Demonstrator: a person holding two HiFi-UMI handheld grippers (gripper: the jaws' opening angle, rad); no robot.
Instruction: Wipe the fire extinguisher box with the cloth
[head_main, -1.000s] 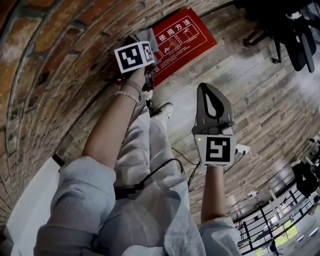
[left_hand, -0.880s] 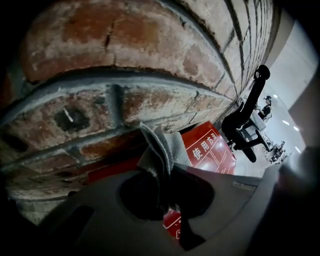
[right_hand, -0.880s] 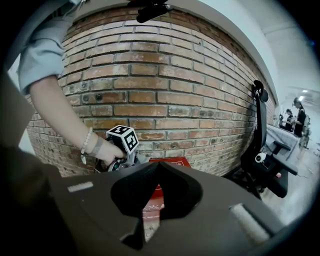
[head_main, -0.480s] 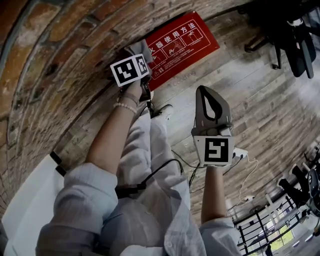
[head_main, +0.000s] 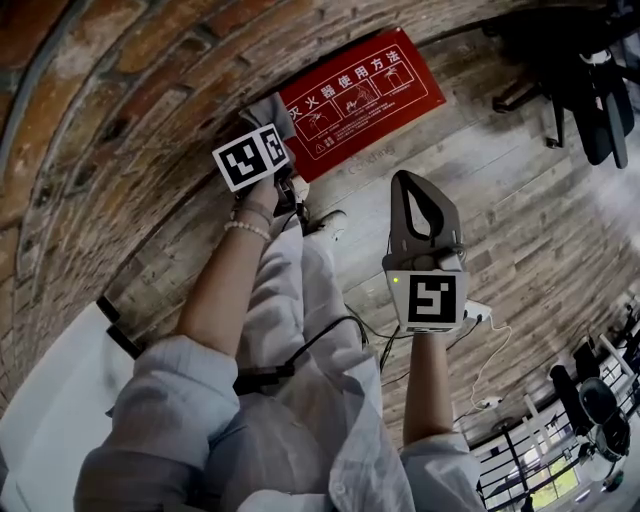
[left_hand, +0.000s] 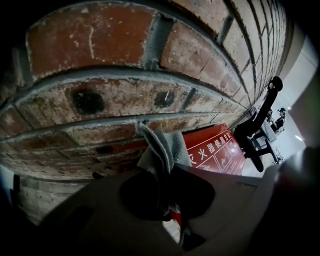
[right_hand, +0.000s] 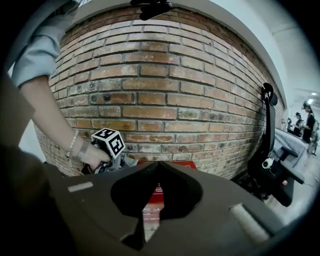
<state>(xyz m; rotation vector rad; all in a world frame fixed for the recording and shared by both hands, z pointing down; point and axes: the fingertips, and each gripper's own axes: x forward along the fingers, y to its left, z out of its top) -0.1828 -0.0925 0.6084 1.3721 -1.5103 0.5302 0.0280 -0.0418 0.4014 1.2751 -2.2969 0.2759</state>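
Brick wall (head_main: 110, 130) curves along the left and top, with a grey plank floor (head_main: 520, 210) below it; at the foot of the wall lies one red fire extinguisher box (head_main: 360, 95), its face printed with white writing and small diagrams. Two grippers are in view, each carrying one cube with square markers. One left gripper (left_hand: 167, 169) reaches to the left end of the box, close by the bricks; its jaws are pinched tight on one grey cloth (left_hand: 162, 146), which sticks out beyond the tips in folds; the cloth sits at the box's left edge where red meets brick, though whether it presses on the surface cannot be told. One string of pale beads (head_main: 246, 229) circles the wrist behind that gripper. One right gripper (right_hand: 158, 163) hangs in the air over the floor, well apart from the box and pointing toward it; its two jaws meet at the tips with nothing between them, and the box shows through the gap behind the tips. One dark office chair (head_main: 590, 80) stands on the floor to the right of the box; one white cable (head_main: 495, 345) trails across the planks beside the right forearm; one light shoe (head_main: 326, 221) shows below the left gripper, near the box.
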